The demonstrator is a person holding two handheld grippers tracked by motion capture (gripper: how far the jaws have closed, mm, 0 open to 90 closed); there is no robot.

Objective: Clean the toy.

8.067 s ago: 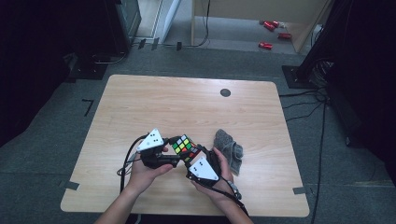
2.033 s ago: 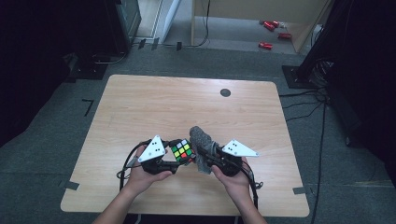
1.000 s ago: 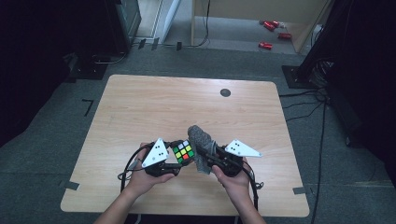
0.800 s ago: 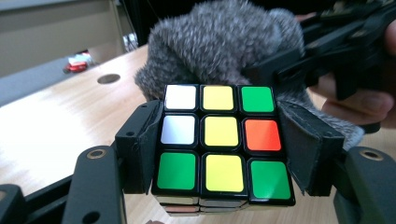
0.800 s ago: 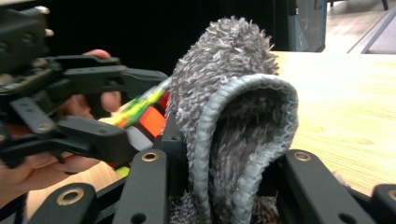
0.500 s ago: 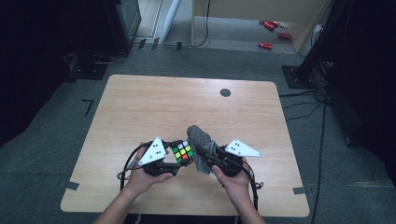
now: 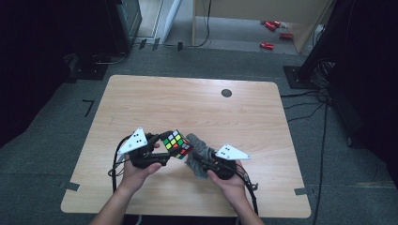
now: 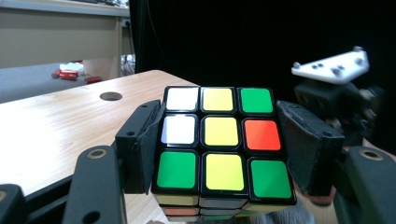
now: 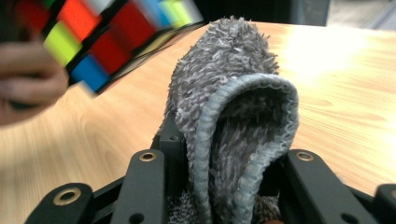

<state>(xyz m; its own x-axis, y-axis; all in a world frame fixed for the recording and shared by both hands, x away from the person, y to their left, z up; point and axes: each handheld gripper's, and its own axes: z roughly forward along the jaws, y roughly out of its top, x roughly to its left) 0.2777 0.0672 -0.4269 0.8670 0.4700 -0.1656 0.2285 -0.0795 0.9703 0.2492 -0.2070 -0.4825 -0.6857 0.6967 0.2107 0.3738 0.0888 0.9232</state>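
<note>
A: Near the front edge of the worktop (image 7: 155,101), what's each tool doing?

B: Left tool (image 7: 157,150) is clamped on the puzzle cube (image 7: 177,144), pads pressed flat on two opposite sides. In the left gripper view the cube (image 8: 219,149) sits square between the jaws, top face showing white, yellow, green, one orange tile. It's lifted off the wood, tilted.

A: Right one?

B: Right tool (image 7: 202,161) grips a grey shaggy cloth (image 7: 199,154). In the right gripper view the cloth (image 9: 233,121) is bunched between the jaws and stands up folded over, hemmed edge forming a loop.

A: Cube and cloth touching?

B: Just beside each other in the high view; can't tell contact. The right gripper view has the cube (image 9: 102,37) blurred at upper left, above and apart from the cloth tip, with fingers (image 9: 28,88) of the left hand beside it.

A: Any containers?

B: None on the worktop. A dark round hole (image 7: 226,93) sits near the far edge, well apart from the hands.

A: Surroundings?

B: Red items (image 7: 272,33) on the floor beyond the worktop, cables (image 7: 309,101) on the floor at right. Nothing lies between the tools and the rest of the wood.
</note>
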